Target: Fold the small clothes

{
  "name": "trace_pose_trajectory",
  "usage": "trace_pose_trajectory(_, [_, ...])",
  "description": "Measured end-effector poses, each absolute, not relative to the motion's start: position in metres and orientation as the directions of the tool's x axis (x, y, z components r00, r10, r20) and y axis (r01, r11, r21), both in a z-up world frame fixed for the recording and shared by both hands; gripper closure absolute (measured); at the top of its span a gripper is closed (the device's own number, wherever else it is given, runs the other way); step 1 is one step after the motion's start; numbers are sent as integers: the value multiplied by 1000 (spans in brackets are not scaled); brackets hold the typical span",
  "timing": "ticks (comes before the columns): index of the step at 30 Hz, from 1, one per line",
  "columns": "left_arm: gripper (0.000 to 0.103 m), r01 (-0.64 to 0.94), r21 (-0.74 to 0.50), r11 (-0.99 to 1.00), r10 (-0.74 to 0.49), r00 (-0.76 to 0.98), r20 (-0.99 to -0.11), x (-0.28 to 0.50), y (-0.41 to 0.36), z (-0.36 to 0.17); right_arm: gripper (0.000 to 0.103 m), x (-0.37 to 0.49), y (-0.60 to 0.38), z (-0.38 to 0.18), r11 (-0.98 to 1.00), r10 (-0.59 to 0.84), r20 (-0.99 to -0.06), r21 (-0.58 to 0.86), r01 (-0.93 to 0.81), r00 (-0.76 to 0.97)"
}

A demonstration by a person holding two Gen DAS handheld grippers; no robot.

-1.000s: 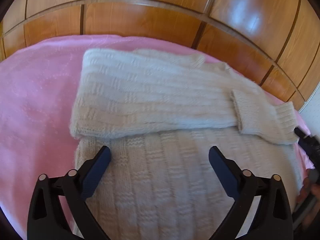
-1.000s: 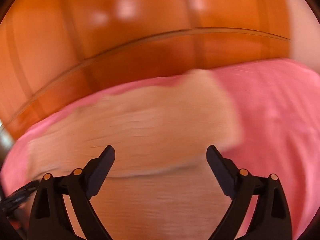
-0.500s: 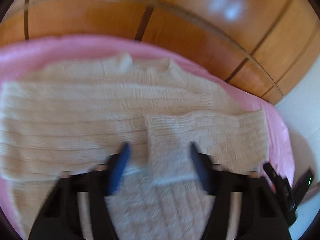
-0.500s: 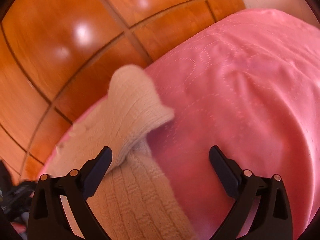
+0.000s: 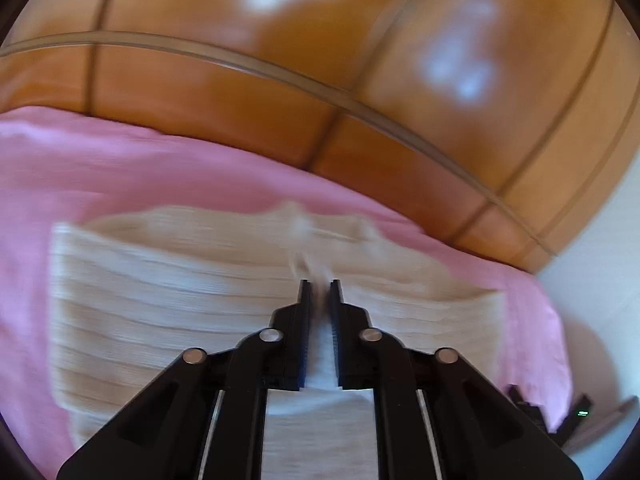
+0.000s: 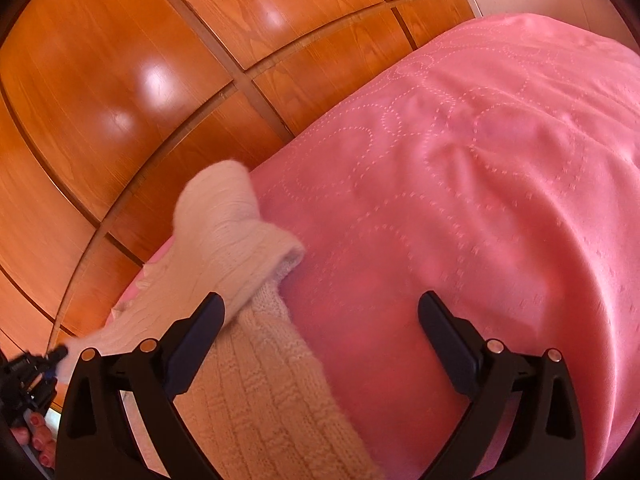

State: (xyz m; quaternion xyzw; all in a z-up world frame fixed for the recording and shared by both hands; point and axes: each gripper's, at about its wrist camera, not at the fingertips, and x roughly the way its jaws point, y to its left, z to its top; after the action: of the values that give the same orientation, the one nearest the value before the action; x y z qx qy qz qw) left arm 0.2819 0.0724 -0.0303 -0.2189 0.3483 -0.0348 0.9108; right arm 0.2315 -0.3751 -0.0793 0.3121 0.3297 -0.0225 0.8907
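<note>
Cream sweater (image 5: 168, 304) flat on pink bed (image 5: 120, 176), beside wood panels (image 5: 360, 72). Left gripper (image 5: 320, 286) jaws nearly closed, pinching sweater knit. Right gripper (image 6: 320, 312) jaws wide open, holding nothing, over sweater edge and bed.

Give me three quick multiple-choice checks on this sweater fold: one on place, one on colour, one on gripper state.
1. Where does the sweater lie?
A. on the pink bedspread
B. on a wooden floor
C. in a basket

2. What colour is the sweater?
A. navy
B. cream
C. green

3. How do the grippers stand?
A. both open
B. both shut
C. left shut on knit, right open

Answers:
1 A: the pink bedspread surrounds it, below the wooden panels.
2 B: the knit is pale cream in both views.
3 C: the left gripper pinches a strip of sweater; the right gripper has its fingers wide apart.
</note>
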Motion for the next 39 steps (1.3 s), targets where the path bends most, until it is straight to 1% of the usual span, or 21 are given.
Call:
trace_pose_trajectory(2, [102, -153, -403, 902, -169, 734, -658, 281, 91, -52, 5, 232, -374, -79, 809, 160, -609, 532, 250, 776])
trace_pose_trajectory(6, [102, -216, -415, 884, -159, 696, -700, 270, 109, -95, 5, 238, -367, -77, 836, 135, -650, 480, 266, 748])
trace_pose_trajectory(10, [100, -147, -535, 832, -269, 737, -621, 254, 116, -97, 2, 244, -359, -75, 859, 165, -669, 459, 228, 725])
trace_pose_trajectory(11, [83, -129, -546, 828, -283, 744, -605, 253, 115, -91, 2, 244, -359, -77, 859, 171, -670, 460, 224, 722])
trace_pose_trajectory(12, [70, -113, -551, 827, -291, 753, -590, 254, 113, -85, 2, 245, -358, -78, 860, 170, -677, 457, 228, 717])
trace_pose_trajectory(13, [48, -97, -559, 824, -300, 761, -575, 254, 111, -79, 2, 246, -356, -79, 863, 167, -683, 450, 230, 711])
trace_pose_trajectory(14, [42, -77, -571, 817, -315, 771, -554, 258, 107, -72, 2, 247, -355, -80, 866, 163, -687, 444, 231, 709])
trace_pose_trajectory(16, [42, -68, -568, 821, -323, 765, -558, 271, 94, -66, 2, 245, -353, -80, 872, 153, -687, 433, 230, 711])
trace_pose_trajectory(19, [42, -103, -505, 857, -321, 660, -679, 307, 70, -78, 2, 244, -353, -82, 867, 158, -679, 443, 228, 717])
trace_pose_trajectory(20, [49, -111, -496, 861, -320, 640, -699, 313, 66, -83, 2, 243, -354, -82, 865, 160, -675, 448, 227, 720])
trace_pose_trajectory(21, [62, -113, -476, 872, -296, 655, -696, 314, 60, -82, 2, 242, -355, -82, 862, 164, -670, 454, 226, 724])
trace_pose_trajectory(22, [94, -82, -461, 884, -298, 660, -690, 315, 54, -78, 2, 241, -355, -83, 859, 168, -667, 460, 224, 726])
trace_pose_trajectory(24, [94, -33, -478, 878, -328, 687, -648, 310, 49, -65, 2, 240, -357, -83, 853, 174, -658, 473, 222, 733])
trace_pose_trajectory(27, [94, -11, -502, 865, -311, 773, -552, 285, 62, -41, 2, 239, -358, -83, 850, 177, -654, 479, 221, 736])
trace_pose_trajectory(28, [94, -33, -499, 866, -286, 786, -548, 279, 69, -42, 2, 239, -358, -83, 850, 176, -654, 478, 222, 736])
trace_pose_trajectory(31, [94, -131, -458, 879, -205, 764, -611, 273, 88, -68, 2, 239, -357, -83, 849, 177, -655, 479, 222, 735])
trace_pose_trajectory(33, [91, -147, -479, 866, -245, 709, -662, 279, 96, -99, 2, 241, -356, -81, 855, 170, -667, 466, 228, 725])
trace_pose_trajectory(34, [89, -125, -509, 851, -269, 729, -629, 274, 100, -106, 2, 243, -355, -80, 862, 165, -685, 450, 234, 710])
trace_pose_trajectory(36, [77, -100, -563, 820, -311, 748, -586, 268, 106, -105, 2, 251, -352, -73, 883, 162, -726, 409, 230, 668])
trace_pose_trajectory(38, [62, -64, -554, 830, -323, 754, -572, 264, 100, -103, 2, 260, -351, -56, 891, 177, -712, 409, 197, 679])
trace_pose_trajectory(39, [59, -56, -539, 841, -316, 756, -573, 263, 96, -101, 2, 265, -351, -50, 893, 169, -702, 406, 193, 691])
